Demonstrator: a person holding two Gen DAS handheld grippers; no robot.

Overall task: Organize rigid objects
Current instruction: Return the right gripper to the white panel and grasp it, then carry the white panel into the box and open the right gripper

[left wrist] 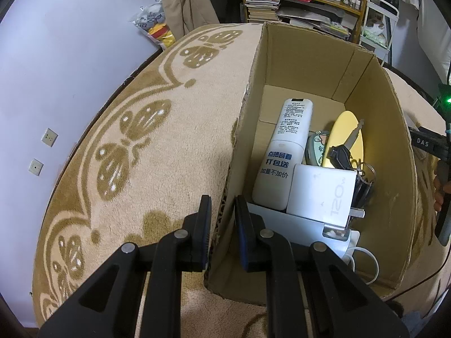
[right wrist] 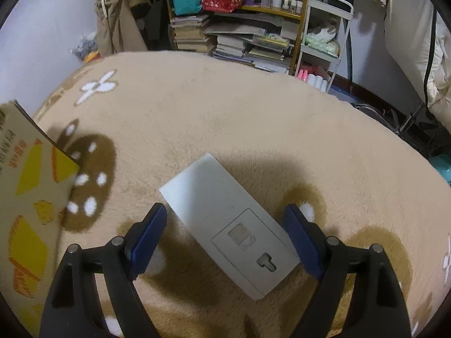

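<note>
In the left wrist view, an open cardboard box [left wrist: 394, 140] stands on the beige patterned carpet [left wrist: 174, 146]. My left gripper [left wrist: 223, 200] is shut on the box's near left wall, one finger outside and one inside. The box holds a white remote [left wrist: 284, 152], a white charger block [left wrist: 321, 191], a yellow disc [left wrist: 345, 129] and a bunch of keys [left wrist: 344, 155]. In the right wrist view, a flat white rectangular device [right wrist: 214, 197] lies slantwise on the carpet. My right gripper [right wrist: 225, 209] hangs open just over it, a finger on either side and neither touching it.
The box's printed outer side [right wrist: 28, 197] is at the left edge of the right wrist view. Behind the carpet stand a bookshelf with stacked books [right wrist: 234, 42], a white cart [right wrist: 324, 42] and hanging clothes [right wrist: 118, 22]. A toy bag [left wrist: 155, 25] leans on the wall.
</note>
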